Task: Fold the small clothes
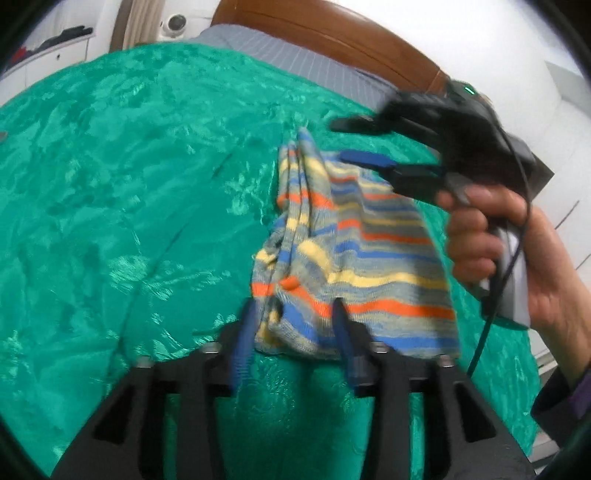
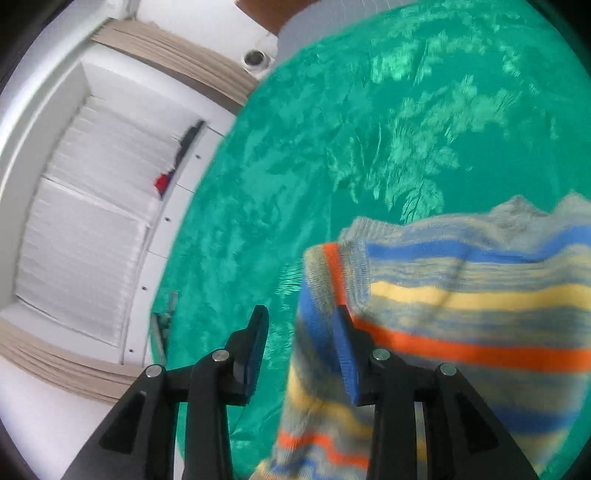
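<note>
A small knit garment (image 1: pixel 369 240) with blue, yellow, orange and grey stripes lies bunched and folded over on the green bedspread (image 1: pixel 129 184). My left gripper (image 1: pixel 293 326) stands open at the garment's near edge. A corner of the knit lies between its blue pads (image 1: pixel 341 332), which do not press on it. In the left wrist view my right gripper (image 1: pixel 345 142) hovers open over the garment's far end, held by a person's hand (image 1: pixel 476 236). In its own view the right gripper (image 2: pixel 301 328) is open beside the garment (image 2: pixel 461 295), whose edge hangs by the right pad.
The shiny green bedspread (image 2: pixel 332 129) stretches wide to the left of the garment. A grey striped sheet (image 1: pixel 295 59) and brown wooden headboard (image 1: pixel 332 29) lie beyond. White cabinets (image 2: pixel 92 221) and beige curtains (image 2: pixel 177 55) stand past the bed's edge.
</note>
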Motion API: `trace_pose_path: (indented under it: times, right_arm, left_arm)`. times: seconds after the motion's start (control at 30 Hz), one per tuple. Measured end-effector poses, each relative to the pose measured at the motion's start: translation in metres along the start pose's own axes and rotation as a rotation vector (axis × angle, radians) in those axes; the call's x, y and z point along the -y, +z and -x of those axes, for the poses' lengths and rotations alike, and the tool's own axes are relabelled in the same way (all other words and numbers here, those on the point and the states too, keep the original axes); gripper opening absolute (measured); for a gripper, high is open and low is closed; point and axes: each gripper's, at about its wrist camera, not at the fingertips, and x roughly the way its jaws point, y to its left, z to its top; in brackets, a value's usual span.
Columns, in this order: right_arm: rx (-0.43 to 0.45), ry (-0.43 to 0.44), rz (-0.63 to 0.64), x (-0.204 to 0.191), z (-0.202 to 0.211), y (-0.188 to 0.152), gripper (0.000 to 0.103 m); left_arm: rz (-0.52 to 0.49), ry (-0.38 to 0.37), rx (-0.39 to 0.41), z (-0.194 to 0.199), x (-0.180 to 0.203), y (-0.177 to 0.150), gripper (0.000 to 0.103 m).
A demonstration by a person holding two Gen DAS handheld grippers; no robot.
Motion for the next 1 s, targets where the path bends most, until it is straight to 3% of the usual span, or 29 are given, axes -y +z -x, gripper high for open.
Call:
trace_pose_path:
  times: [0.13,0.23,0.27,0.37,0.43,0.5,0.6,0.63,0.77,0.83,1.0]
  right_arm:
    - [0.036,-0.120,0.165,-0.009,0.054,-0.020,0.037]
    - [0.033,-0.225,0.301,-0.015,0.087,-0.053,0.037]
    - [0.024,-0.236,0.329,-0.016,0.095,-0.067,0.037]
    - [-0.014,-0.230,0.369,-0.013,0.099,-0.112,0.037]
    - [-0.051,-0.238,0.380,-0.004,0.090,-0.133,0.037]
    - [-0.095,-0.302,0.373,0.010,0.071,-0.153,0.037]
    - [-0.037,-0.353,0.379,0.011,0.072,-0.167,0.037]
    - [-0.035,-0.374,0.372,0.008,0.074,-0.168,0.037]
    - [0.007,-0.463,0.350,-0.008,0.096,-0.174,0.055]
    - [0.033,-0.510,0.383,-0.018,0.108,-0.182,0.055]
    - [0.057,-0.606,0.430,-0.034,0.128,-0.198,0.055]
  left_arm:
    - [-0.033,-0.034,0.016,-0.002,0.009,0.016,0.070]
    - [-0.096,0.032,-0.007,-0.028,0.019,0.036,0.070]
    - [-0.097,0.057,-0.012,-0.035,0.017,0.040,0.068]
    - [-0.058,0.122,-0.065,-0.064,0.006,0.055,0.048]
    - [-0.036,0.129,-0.100,-0.076,-0.001,0.058,0.048]
    - [-0.059,0.136,-0.103,-0.080,0.000,0.059,0.049]
    - [-0.072,0.149,-0.103,-0.070,0.001,0.060,0.051]
    - [-0.071,0.159,-0.092,-0.062,0.000,0.059,0.057]
    - [-0.076,0.193,-0.059,-0.029,-0.007,0.051,0.070]
    - [-0.089,0.197,-0.063,-0.018,-0.012,0.042,0.078]
    - [-0.117,0.202,-0.091,0.000,-0.015,0.014,0.080]
